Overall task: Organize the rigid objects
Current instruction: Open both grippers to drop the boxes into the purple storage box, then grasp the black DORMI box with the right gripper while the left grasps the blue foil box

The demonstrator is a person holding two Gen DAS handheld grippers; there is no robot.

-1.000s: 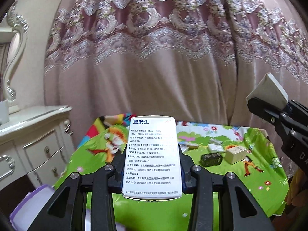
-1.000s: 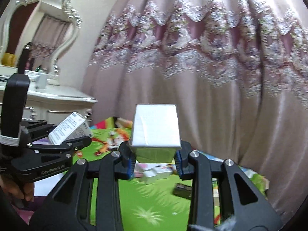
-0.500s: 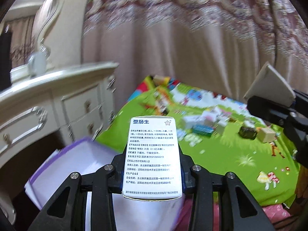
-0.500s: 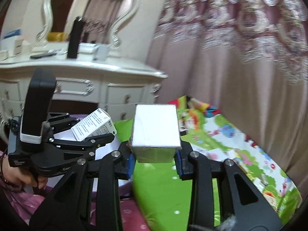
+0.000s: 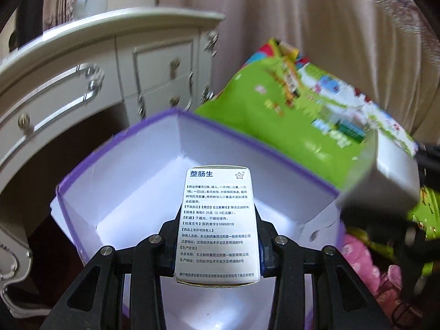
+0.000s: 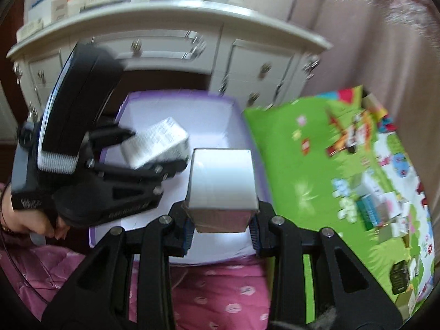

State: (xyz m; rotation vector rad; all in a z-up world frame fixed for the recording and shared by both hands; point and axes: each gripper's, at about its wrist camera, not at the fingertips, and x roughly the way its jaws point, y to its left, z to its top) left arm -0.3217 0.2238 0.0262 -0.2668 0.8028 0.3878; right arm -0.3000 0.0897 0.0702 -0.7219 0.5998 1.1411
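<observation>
My left gripper (image 5: 217, 250) is shut on a white medicine box (image 5: 217, 220) with Chinese print and holds it over an open purple-rimmed white box (image 5: 132, 189). My right gripper (image 6: 221, 220) is shut on a plain white carton (image 6: 221, 178), held above the same purple box (image 6: 192, 110). In the right wrist view the left gripper (image 6: 154, 151) and its medicine box (image 6: 156, 143) hang over the box's left part. In the left wrist view the white carton (image 5: 385, 176) shows blurred at the right edge.
A green cartoon play mat (image 6: 316, 170) with several small boxes (image 6: 374, 209) lies to the right. A cream dresser (image 6: 178, 35) stands behind the purple box. A pink quilt (image 6: 220, 288) is below. Pink curtains (image 5: 330, 27) hang behind.
Both grippers have swung left and down from above the play mat to over the purple box, each still holding its box.
</observation>
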